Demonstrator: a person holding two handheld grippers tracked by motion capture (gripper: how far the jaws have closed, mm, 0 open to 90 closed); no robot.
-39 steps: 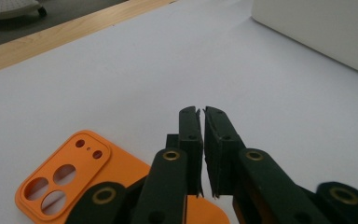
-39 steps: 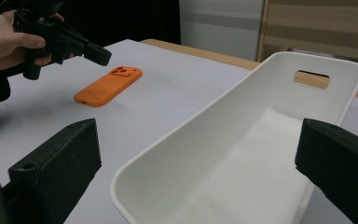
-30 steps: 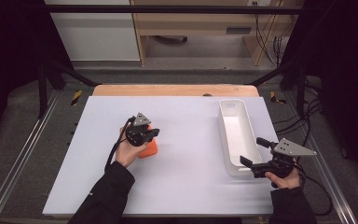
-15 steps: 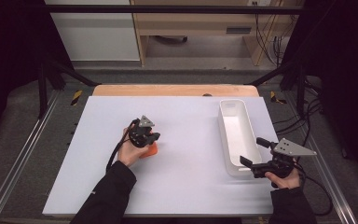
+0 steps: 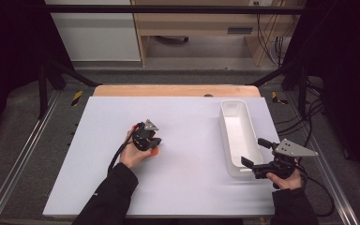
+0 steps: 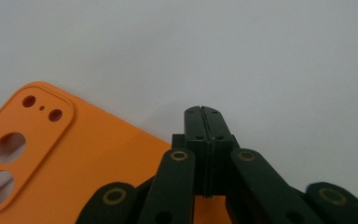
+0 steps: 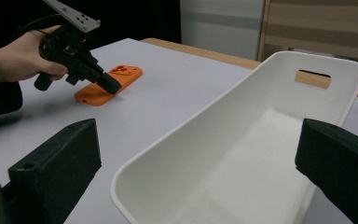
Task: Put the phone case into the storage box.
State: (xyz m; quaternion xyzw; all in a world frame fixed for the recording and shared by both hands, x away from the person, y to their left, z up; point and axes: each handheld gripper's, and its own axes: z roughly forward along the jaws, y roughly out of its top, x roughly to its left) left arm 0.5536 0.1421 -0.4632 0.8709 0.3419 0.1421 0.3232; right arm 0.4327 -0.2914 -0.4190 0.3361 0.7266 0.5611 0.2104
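Note:
An orange phone case (image 6: 51, 154) lies flat on the white table, camera cut-outs up, left of the middle (image 5: 155, 151). My left gripper (image 6: 203, 113) is shut with nothing between its jaws. It points down low over the case's edge (image 7: 126, 72), tips just past it; whether it touches I cannot tell. In the high view the left gripper (image 5: 151, 142) covers most of the case. My right gripper (image 5: 253, 151) stands open at the near end of a long white tray (image 5: 223, 123), one jaw on each side of the tray's rim (image 7: 270, 60).
The tray's inside (image 7: 242, 154) holds nothing, and it has a handle slot (image 7: 312, 78) at its far end. A wooden strip (image 5: 178, 90) runs along the table's (image 5: 192, 187) far edge. Metal rails (image 5: 23, 154) flank the table.
The left hand has crept a little over the orange case, so less of it shows in the high view. The right hand has not moved.

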